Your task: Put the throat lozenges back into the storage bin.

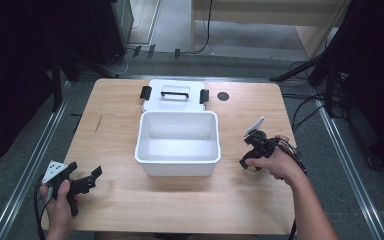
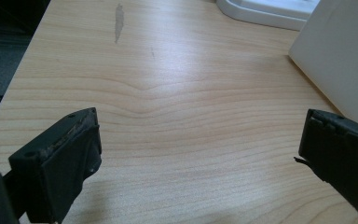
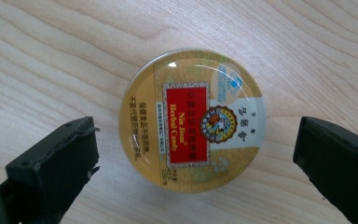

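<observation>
A round gold candy tin (image 3: pixel 191 121) with a red label lies flat on the wooden table (image 3: pixel 51 56). My right gripper (image 3: pixel 196 158) points down at it, and the tin sits in the gap between the open jaws with neither pad touching it. In the high view the right gripper (image 1: pixel 249 150) is to the right of the white bin, held in a hand. My left gripper (image 1: pixel 86 172) rests near the table's front left corner, open and with nothing in it, its jaws (image 2: pixel 198 149) over bare wood.
An open white plastic bin (image 1: pixel 177 167) stands mid-table, its wall (image 2: pixel 340 60) close to the left gripper's right jaw. The bin's white lid (image 1: pixel 175 102), with black latches and a handle, lies behind it. A small black disc (image 1: pixel 223 96) sits near the back edge.
</observation>
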Demonstrator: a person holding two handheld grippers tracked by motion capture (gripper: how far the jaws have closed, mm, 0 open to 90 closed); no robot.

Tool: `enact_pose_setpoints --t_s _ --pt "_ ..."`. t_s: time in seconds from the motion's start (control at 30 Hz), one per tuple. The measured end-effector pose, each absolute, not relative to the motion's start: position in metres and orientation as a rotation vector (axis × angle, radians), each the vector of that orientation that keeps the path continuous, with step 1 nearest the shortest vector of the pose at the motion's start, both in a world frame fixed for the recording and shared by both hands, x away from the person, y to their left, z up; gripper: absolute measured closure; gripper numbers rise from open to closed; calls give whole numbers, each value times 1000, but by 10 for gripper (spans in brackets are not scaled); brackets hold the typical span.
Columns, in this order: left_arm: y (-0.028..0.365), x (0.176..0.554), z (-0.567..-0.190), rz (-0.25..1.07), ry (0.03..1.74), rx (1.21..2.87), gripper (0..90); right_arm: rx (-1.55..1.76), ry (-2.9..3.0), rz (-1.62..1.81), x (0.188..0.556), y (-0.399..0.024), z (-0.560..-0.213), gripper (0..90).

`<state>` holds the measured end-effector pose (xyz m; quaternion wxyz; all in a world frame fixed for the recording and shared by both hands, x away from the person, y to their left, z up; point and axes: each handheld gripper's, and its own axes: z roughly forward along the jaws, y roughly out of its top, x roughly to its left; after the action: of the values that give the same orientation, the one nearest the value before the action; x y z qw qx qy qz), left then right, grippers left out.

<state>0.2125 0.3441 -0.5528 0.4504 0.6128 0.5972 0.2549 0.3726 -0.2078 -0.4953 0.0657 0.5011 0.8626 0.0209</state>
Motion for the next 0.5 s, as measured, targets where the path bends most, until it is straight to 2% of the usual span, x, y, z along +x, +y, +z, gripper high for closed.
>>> enact_pose_setpoints --t_s 0.5 --pt "344 211 -553 632 1473 1513 0 1590 2575 11 375 -208 -510 133"
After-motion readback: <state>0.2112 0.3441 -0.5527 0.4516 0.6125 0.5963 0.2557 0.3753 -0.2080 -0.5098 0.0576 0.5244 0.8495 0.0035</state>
